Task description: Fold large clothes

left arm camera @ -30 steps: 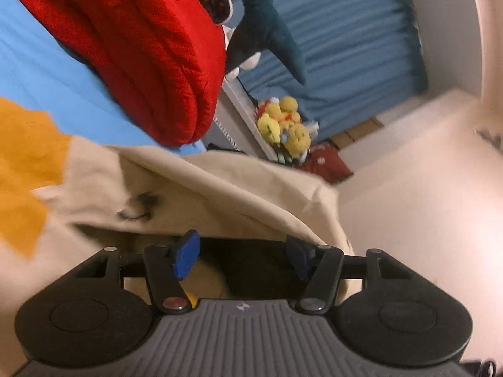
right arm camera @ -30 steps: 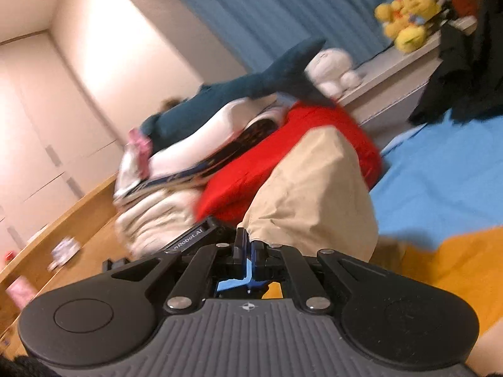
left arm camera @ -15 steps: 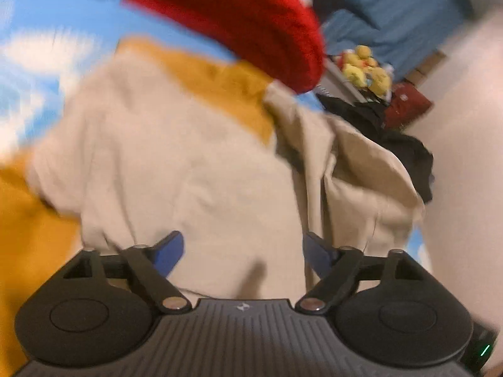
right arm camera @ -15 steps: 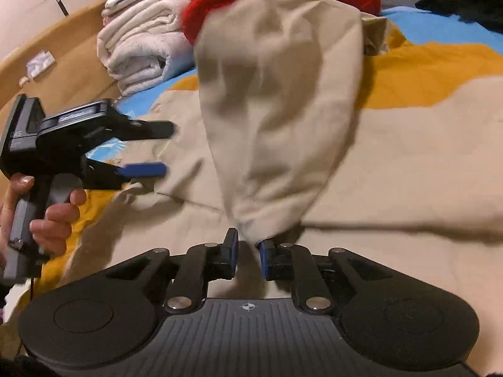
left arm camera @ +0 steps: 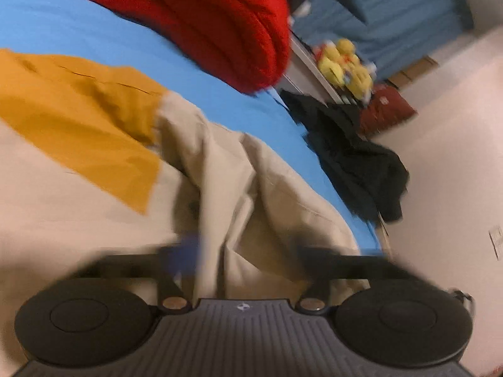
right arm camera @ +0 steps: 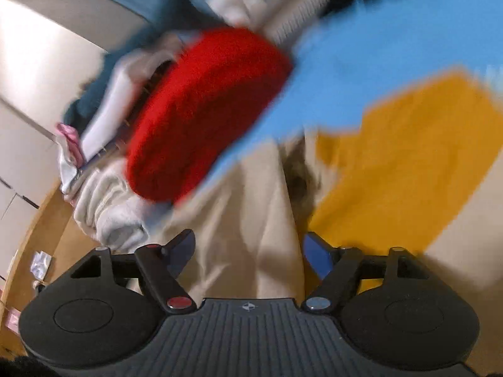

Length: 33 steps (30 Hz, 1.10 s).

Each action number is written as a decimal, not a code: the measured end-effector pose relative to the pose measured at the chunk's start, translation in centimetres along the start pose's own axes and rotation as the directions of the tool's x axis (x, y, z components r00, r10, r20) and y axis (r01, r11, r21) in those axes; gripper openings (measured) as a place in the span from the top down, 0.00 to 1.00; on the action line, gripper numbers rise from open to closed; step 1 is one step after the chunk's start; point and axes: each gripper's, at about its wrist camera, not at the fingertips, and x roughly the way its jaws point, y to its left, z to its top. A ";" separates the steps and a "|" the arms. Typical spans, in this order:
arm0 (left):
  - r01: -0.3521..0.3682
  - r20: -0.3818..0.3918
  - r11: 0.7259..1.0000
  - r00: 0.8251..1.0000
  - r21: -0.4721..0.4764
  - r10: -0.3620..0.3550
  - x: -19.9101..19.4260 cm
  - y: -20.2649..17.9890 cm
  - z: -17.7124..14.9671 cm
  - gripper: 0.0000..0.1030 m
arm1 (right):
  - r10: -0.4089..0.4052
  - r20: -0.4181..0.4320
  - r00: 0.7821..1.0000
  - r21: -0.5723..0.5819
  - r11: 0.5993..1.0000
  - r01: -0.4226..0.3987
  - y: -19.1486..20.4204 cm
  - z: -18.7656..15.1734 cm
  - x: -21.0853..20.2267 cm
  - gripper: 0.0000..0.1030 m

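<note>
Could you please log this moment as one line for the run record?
left gripper: open, closing, over beige garment | right gripper: open, just released | fold underway

Beige garment (left arm camera: 257,194) between closing fingers (left arm camera: 185,251)

Blue curtains (left arm camera: 408,9) hang behind a bed (left arm camera: 78,31) beside pale walls (left arm camera: 456,125).

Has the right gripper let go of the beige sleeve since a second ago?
Yes. The right gripper has just been opening; the beige sleeve lies loose between its jaws, dropped below the red blanket.
</note>
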 end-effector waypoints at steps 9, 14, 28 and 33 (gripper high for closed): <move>-0.193 0.093 0.969 0.979 0.151 0.180 -2.9 3.2 -1.2 0.97 | -0.141 0.162 0.977 -0.263 0.948 0.180 0.4 -4.4 -5.8 1.00; -0.240 0.104 0.967 0.967 0.089 0.231 -0.9 5.0 -0.9 0.47 | -0.305 0.120 0.945 -0.262 0.908 0.326 -2.9 -4.8 -2.2 1.00; -0.132 0.184 0.939 0.980 0.318 0.075 0.5 -3.6 1.6 0.37 | -0.085 0.153 0.985 -0.537 0.829 0.155 4.4 -1.7 -1.4 0.73; -0.251 0.121 0.899 0.968 0.360 0.222 5.3 2.4 0.0 0.43 | -0.300 0.122 0.946 -0.654 0.693 0.304 0.7 -5.4 3.9 0.75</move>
